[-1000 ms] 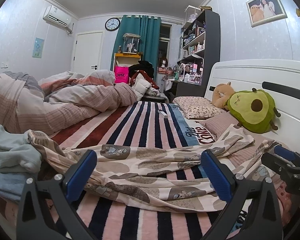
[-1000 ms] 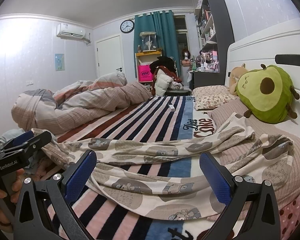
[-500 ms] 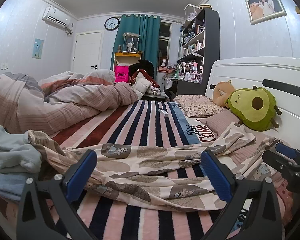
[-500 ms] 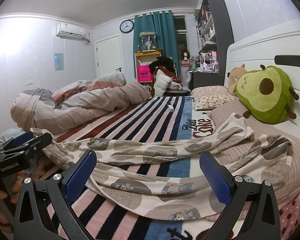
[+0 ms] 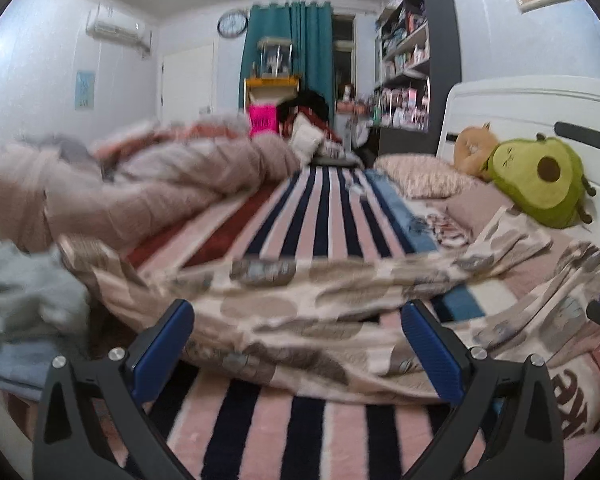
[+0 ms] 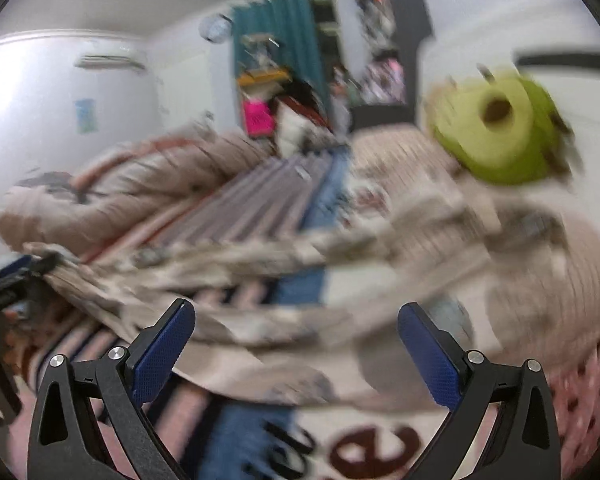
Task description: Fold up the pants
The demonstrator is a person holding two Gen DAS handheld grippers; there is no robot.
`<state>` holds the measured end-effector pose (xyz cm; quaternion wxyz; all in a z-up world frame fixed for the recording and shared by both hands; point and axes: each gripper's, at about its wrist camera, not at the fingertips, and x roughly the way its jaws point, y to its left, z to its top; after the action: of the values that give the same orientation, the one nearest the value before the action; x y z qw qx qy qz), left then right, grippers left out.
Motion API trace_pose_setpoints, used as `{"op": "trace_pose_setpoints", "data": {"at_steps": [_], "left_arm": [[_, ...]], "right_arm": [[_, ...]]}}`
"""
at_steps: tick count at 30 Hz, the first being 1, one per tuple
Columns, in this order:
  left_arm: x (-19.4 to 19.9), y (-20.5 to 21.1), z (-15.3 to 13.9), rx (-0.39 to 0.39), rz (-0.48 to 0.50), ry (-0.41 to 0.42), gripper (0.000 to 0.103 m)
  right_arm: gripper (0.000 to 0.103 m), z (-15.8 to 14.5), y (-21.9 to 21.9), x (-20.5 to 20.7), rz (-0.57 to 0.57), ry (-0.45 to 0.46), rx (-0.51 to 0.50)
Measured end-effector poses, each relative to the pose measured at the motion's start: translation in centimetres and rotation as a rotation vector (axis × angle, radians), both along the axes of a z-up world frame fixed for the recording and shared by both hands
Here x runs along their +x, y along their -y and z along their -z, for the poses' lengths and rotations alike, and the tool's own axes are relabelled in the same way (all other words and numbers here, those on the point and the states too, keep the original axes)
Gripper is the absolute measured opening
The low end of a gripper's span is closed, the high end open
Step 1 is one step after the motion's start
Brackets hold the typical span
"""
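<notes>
While the patterned pants (image 5: 300, 312) lie spread and rumpled across the near end of the striped blanket (image 5: 324, 216), both grippers hover above them with nothing in their grasp. The left gripper (image 5: 298, 344) has its 2 blue pads (image 5: 160, 344) spread wide over the fabric towards the bed's near edge. The right gripper (image 6: 296, 352) is likewise released, its fingers parted above the pants (image 6: 260, 320) near the headboard side, though that view is heavily blurred. At the bed's left edge a pile of pale blue clothes (image 5: 24, 300) sits beside the pants. A green avocado plush (image 5: 540, 180) rests against the white headboard (image 5: 512, 108), and a bunched duvet (image 5: 140, 188) lies along the far left side.
</notes>
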<state>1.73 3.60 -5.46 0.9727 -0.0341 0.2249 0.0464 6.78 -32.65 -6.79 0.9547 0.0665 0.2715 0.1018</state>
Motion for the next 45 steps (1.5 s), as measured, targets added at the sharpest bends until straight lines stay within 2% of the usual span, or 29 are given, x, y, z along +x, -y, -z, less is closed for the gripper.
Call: {"op": "trace_pose_setpoints", "data": {"at_steps": [1, 3, 6, 8, 11, 15, 17, 19, 23, 28, 29, 31, 33, 35, 37, 38, 40, 44, 45], "left_arm": [[0.5, -0.7, 0.9, -0.021, 0.001, -0.026, 0.102], [1.7, -2.0, 3.2, -0.045, -0.016, -0.098, 0.102], [3.1, -3.9, 6.3, -0.099, -0.041, -0.199, 0.102], [3.5, -5.1, 7.8, -0.161, -0.053, -0.220, 0.102], [3.7, -6.5, 8.5, -0.231, -0.062, -0.209, 0.102], [3.9, -7.5, 8.2, -0.281, -0.057, -0.179, 0.102], [4.1, -7.8, 7.9, -0.289, -0.063, -0.184, 0.102], [4.3, -8.0, 7.9, -0.292, -0.067, -0.187, 0.102], [5.2, -7.9, 8.3, -0.318, -0.064, -0.188, 0.102], [6.1, -8.0, 8.6, -0.342, -0.049, -0.184, 0.102], [6.2, -8.0, 8.6, -0.346, -0.051, -0.183, 0.101], [6.2, -8.2, 8.4, -0.349, -0.056, -0.176, 0.096], [6.2, -8.5, 8.2, -0.354, -0.061, -0.166, 0.096], [6.6, -8.9, 8.2, -0.370, -0.071, -0.158, 0.095], [7.0, -9.6, 8.5, -0.385, -0.104, -0.168, 0.086], [7.0, -9.8, 8.6, -0.385, -0.115, -0.170, 0.080], [6.9, -10.2, 8.9, -0.379, -0.137, -0.177, 0.077], [6.8, -10.2, 8.9, -0.363, -0.146, -0.173, 0.053], [6.7, -10.1, 8.7, -0.359, -0.140, -0.166, 0.053]], "right_arm": [[0.092, 1.3, 1.3, 0.5, 0.039, -0.038, 0.002], [0.084, 3.7, 3.9, 1.3, 0.102, -0.112, 0.022], [0.082, 6.4, 6.8, 2.0, 0.117, -0.172, 0.106], [0.079, 7.1, 8.1, 2.2, 0.112, -0.181, 0.174], [0.076, 6.8, 8.8, 2.6, 0.102, -0.149, 0.198], [0.076, 6.5, 9.2, 2.9, 0.113, -0.145, 0.223], [0.075, 6.2, 8.8, 2.4, 0.087, -0.142, 0.215], [0.068, 5.9, 8.2, 2.2, 0.078, -0.143, 0.178], [0.067, 5.6, 7.7, 2.2, 0.071, -0.124, 0.222], [0.066, 5.3, 7.3, 2.9, 0.087, -0.101, 0.213], [0.064, 5.1, 7.2, 2.9, 0.087, -0.087, 0.213], [0.051, 4.4, 7.0, 2.8, 0.088, -0.056, 0.199], [0.050, 4.1, 6.8, 3.5, 0.098, -0.057, 0.175], [0.043, 4.4, 7.1, 4.2, 0.124, -0.072, 0.177], [0.016, 4.5, 7.2, 4.5, 0.143, -0.076, 0.162], [0.012, 4.5, 7.2, 4.5, 0.154, -0.074, 0.146], [0.007, 4.4, 7.3, 4.3, 0.155, -0.062, 0.150], [0.004, 3.6, 7.6, 4.0, 0.154, -0.029, 0.130], [0.004, 3.4, 7.5, 4.0, 0.152, -0.022, 0.125]]}}
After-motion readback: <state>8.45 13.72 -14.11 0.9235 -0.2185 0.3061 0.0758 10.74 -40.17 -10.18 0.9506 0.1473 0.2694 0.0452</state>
